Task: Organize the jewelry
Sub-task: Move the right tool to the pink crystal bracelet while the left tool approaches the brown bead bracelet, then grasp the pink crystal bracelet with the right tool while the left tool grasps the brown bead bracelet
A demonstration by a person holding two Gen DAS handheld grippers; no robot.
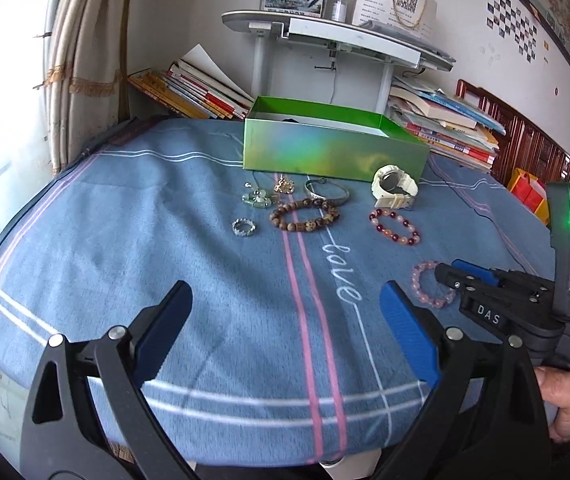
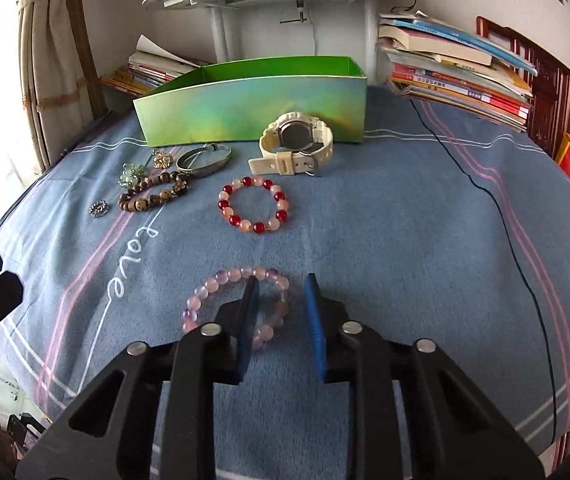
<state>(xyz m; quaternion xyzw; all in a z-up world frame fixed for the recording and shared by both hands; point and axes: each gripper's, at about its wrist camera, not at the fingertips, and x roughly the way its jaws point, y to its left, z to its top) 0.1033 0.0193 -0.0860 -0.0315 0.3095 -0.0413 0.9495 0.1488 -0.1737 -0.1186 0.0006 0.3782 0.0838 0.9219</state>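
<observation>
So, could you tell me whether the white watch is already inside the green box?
No, the white watch lies on the blue cloth just in front of the green box.

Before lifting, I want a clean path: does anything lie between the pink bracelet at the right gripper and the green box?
Yes. The red-and-pink bracelet and the white watch lie on the cloth between the pink bracelet and the green box. Lifted over them, nothing visible blocks the box's open top.

Blue plaid sheet (image 2: 365,240) with "love" lettering covers the bed. Behind it: white shelf stand (image 1: 337,44), book stacks (image 1: 445,124) either side, curtain (image 1: 85,40) far left. Black cable (image 2: 497,208) crosses the sheet's right part.
</observation>
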